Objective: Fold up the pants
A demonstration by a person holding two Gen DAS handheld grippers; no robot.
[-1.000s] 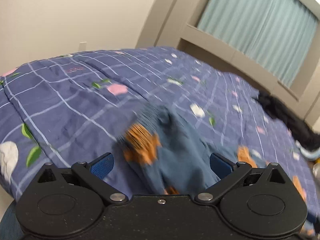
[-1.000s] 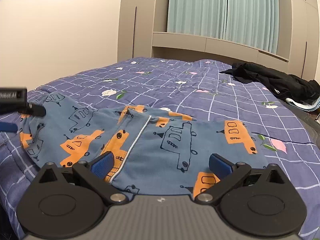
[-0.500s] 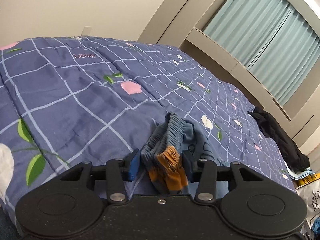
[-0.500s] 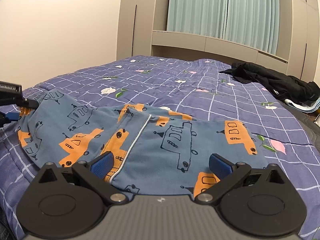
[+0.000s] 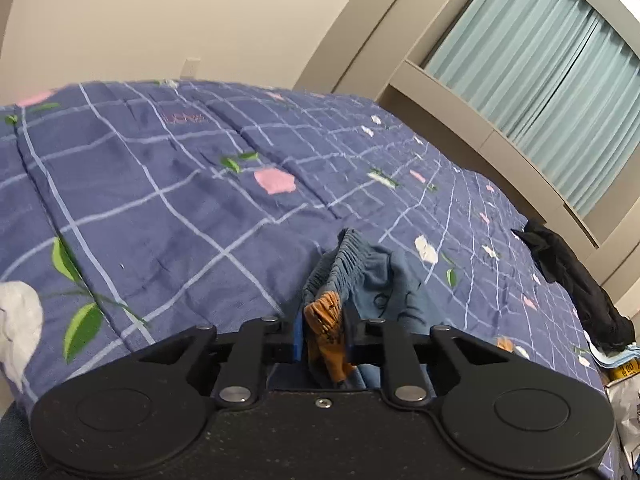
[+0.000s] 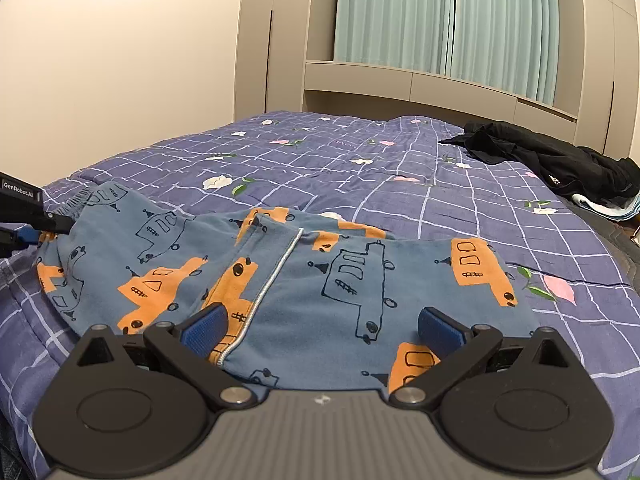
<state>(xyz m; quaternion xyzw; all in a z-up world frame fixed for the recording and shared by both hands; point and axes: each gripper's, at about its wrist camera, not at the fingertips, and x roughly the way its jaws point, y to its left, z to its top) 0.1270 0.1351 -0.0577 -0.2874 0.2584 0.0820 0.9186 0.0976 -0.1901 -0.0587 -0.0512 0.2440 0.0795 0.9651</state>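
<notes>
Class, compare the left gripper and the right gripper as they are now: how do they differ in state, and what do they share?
The left gripper has just been closing and pinches the pants at the elasticated waistband; the right gripper stands wide open, pressing on nothing. The left gripper's fingers sit close together; the right gripper's are spread over flat fabric. Both have blue pads and face the same pants on the bed.

This is a bedroom in a home; a wide bed fills both views, spread with a blue quilt [image 6: 400, 184] checked in pale lines and dotted with printed flowers and leaves. Beyond the bed's far edge stands beige built-in cabinetry [image 6: 440, 88] with pale teal curtains [image 6: 440, 12] hanging above it; a plain cream wall [image 6: 120, 60] closes the left side, with a wall outlet [image 5: 193, 67] low on it; dark clothing [image 6: 552, 160] lies heaped near the bed's far right corner.
</notes>
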